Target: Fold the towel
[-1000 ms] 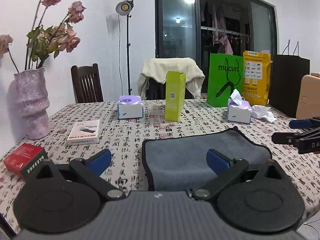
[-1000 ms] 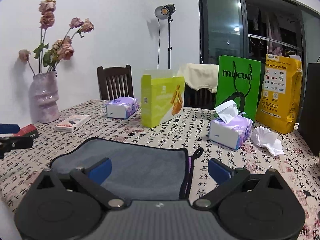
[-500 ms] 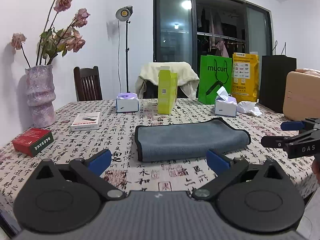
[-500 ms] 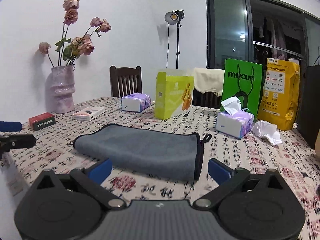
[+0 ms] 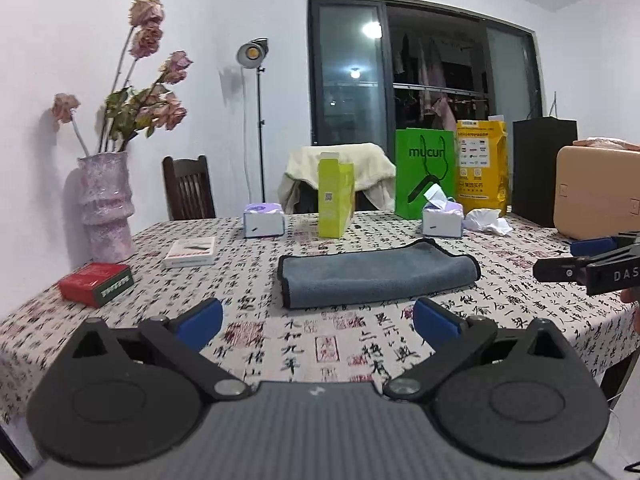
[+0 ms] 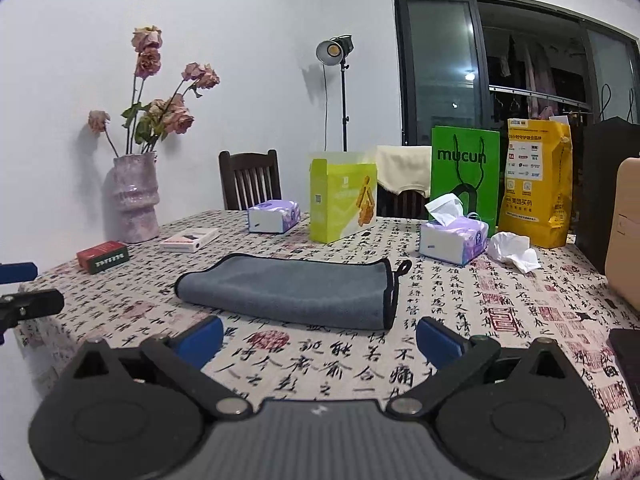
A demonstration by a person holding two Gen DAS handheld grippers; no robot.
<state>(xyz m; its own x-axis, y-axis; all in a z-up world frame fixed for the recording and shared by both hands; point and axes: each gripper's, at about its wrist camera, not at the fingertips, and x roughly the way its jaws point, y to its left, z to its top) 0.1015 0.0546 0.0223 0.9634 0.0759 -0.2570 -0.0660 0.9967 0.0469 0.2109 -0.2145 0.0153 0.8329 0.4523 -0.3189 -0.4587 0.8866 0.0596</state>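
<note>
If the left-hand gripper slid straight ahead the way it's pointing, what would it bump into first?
Probably the folded grey towel, lying on the patterned tablecloth directly ahead of the left gripper. Its jaws are open and empty. Depth is unclear; held high, it might pass over.

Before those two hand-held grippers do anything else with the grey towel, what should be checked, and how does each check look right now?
1. Left hand-held gripper open and empty: ok, blue fingers spread, nothing between them.
2. Right hand-held gripper open and empty: ok, same.
3. Grey towel lies folded flat on the tablecloth: ok, edges roughly aligned; layer count cannot tell.
4. Both grippers off the towel: ok, each is short of its near edge.
5. Room around the towel: ok, the tissue box and green carton stand apart behind it.
6. Whether another fold is needed: cannot tell.
</note>
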